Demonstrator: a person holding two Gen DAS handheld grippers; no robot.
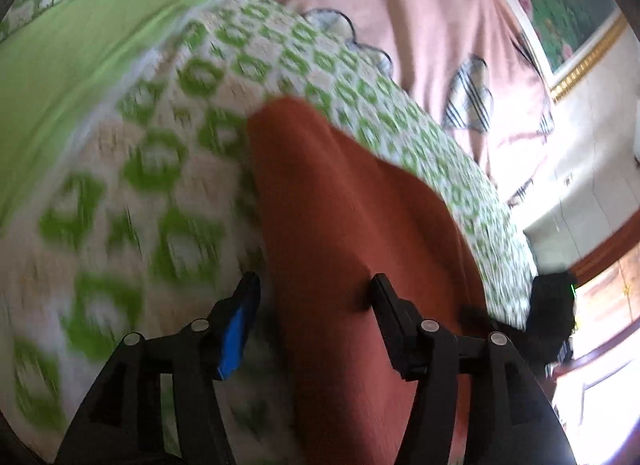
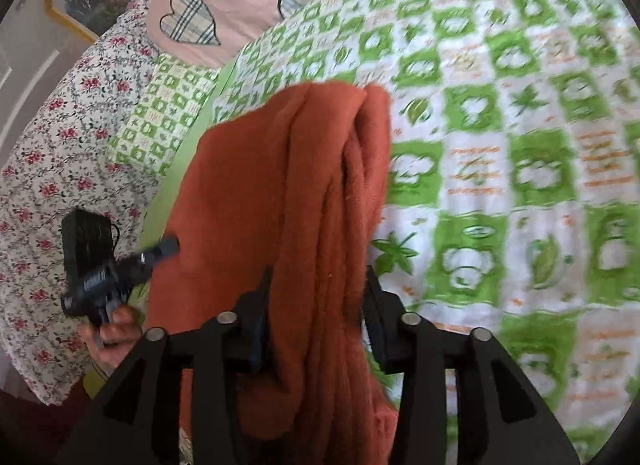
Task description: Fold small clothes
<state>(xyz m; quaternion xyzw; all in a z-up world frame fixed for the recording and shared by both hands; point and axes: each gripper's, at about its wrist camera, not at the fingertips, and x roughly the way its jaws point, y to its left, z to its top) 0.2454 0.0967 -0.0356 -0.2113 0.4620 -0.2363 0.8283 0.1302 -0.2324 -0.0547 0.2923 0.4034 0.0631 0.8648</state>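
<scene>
A rust-orange fleece garment [image 1: 328, 225] lies on a green-and-white patterned bedspread [image 1: 152, 169]. My left gripper [image 1: 316, 285] is open, with the cloth's edge lying between its jaws and over the right finger [image 1: 390, 301]. In the right wrist view the same garment [image 2: 256, 193] shows bunched in several folds, and my right gripper [image 2: 316, 285] is shut on that bunch, holding it above the bedspread [image 2: 500, 145]. The left gripper [image 2: 104, 265] also shows at the left of the right wrist view, touching the garment's edge. Both views are motion-blurred.
A pink quilt [image 1: 400, 5] with plaid heart patches lies at the head of the bed. A floral sheet [image 2: 48, 145] covers the bed's left side. A framed picture [image 1: 560, 5] hangs on the wall. A plain green band [image 1: 60, 77] borders the bedspread.
</scene>
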